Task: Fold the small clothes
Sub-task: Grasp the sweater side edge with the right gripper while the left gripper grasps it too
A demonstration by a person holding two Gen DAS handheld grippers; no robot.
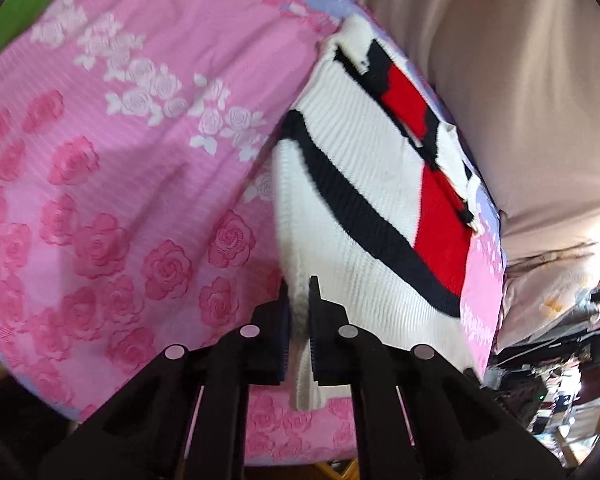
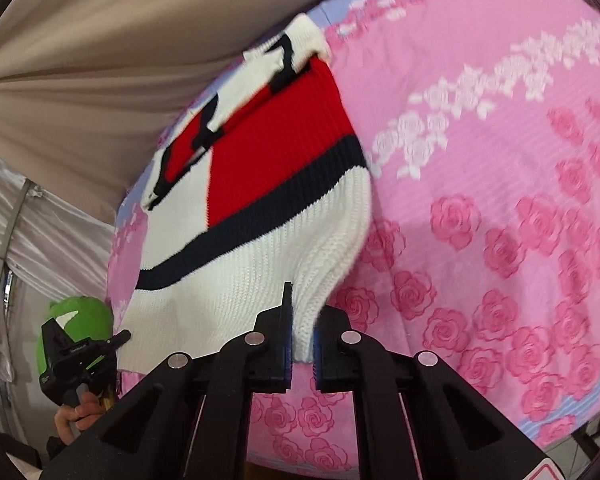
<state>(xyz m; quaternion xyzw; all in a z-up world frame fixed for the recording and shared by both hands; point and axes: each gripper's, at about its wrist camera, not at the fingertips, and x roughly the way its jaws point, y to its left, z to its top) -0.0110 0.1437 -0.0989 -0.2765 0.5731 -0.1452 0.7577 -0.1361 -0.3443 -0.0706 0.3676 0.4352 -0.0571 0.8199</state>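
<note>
Both tools [image 1: 299, 292] [image 2: 302, 308] on sweater [image 1: 364, 184] [image 2: 260, 184] hem corners.

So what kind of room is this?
Probably a bedroom at home: a pink rose-patterned bedspread covers a bed, beige fabric drapes hang behind it, and a white, red and navy knitted sweater lies on top.

Counted 1 sweater [image 1: 364, 208], white knit w/ 1 red panel and 1 long dark stripe across it. I had 2 grippers on it: my left gripper [image 1: 299, 320] and my right gripper [image 2: 302, 324], 2 fingers each, so 4 fingers total, 1 pinch of hem per gripper. 1 pink rose-print bedsheet [image 1: 120, 160] under it. 1 beige curtain [image 1: 500, 80] behind. 1 green plush thing [image 2: 74, 320], only partly seen. 1 bare hand [image 2: 78, 412] seen in the right wrist view. Clutter past the bed edge was too blurry to count.
</note>
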